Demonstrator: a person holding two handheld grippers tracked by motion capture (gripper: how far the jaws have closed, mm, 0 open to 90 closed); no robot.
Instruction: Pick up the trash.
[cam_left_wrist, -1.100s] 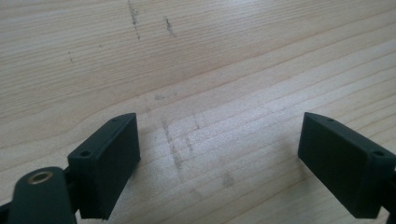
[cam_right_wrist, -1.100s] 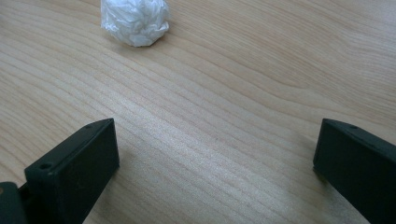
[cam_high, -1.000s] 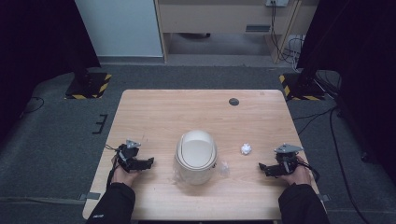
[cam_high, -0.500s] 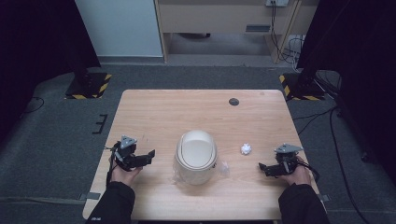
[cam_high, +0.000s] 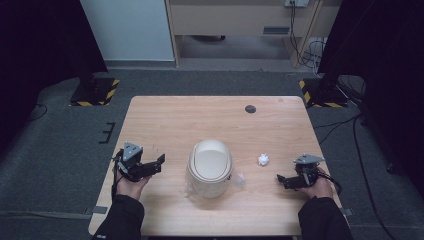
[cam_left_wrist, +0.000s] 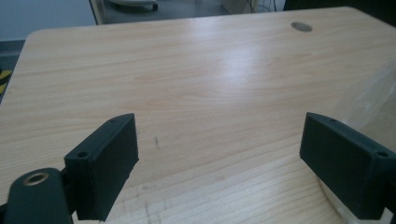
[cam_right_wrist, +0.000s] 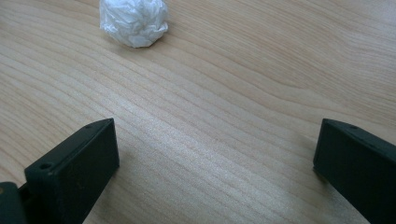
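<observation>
- The cream-white, dome-lidded plastic bin (cam_high: 210, 167) is standing upright near the middle of the pale wooden desk (cam_high: 200, 117), a thin clear plastic liner (cam_high: 239, 181) spilling out around its base; I judge it is set there so that both hands can reach it equally.
- The small crumpled ball of white paper (cam_high: 263, 160) is lying on the bare desk just to the right of the bin, apart from it, and looks to be the thing meant to go in.
- The right tongs (cam_high: 286, 180) are resting low at the desk, right of the bin and nearer the person than the ball, jaws spread wide and holding nothing; in the right gripper view the ball (cam_right_wrist: 134, 21) is sitting ahead of the jaws and to the left, so the aim is not yet lined up.
- The left tongs (cam_high: 154, 165) are hovering left of the bin, pointing toward it, also wide open and empty, probably to work the lid.
- In the left gripper view the filmy liner (cam_left_wrist: 373, 98) is showing beside one matte black jaw.
- The desk is smooth, faintly glossy, straight-grained; the ball is wrinkled and light-looking.
</observation>
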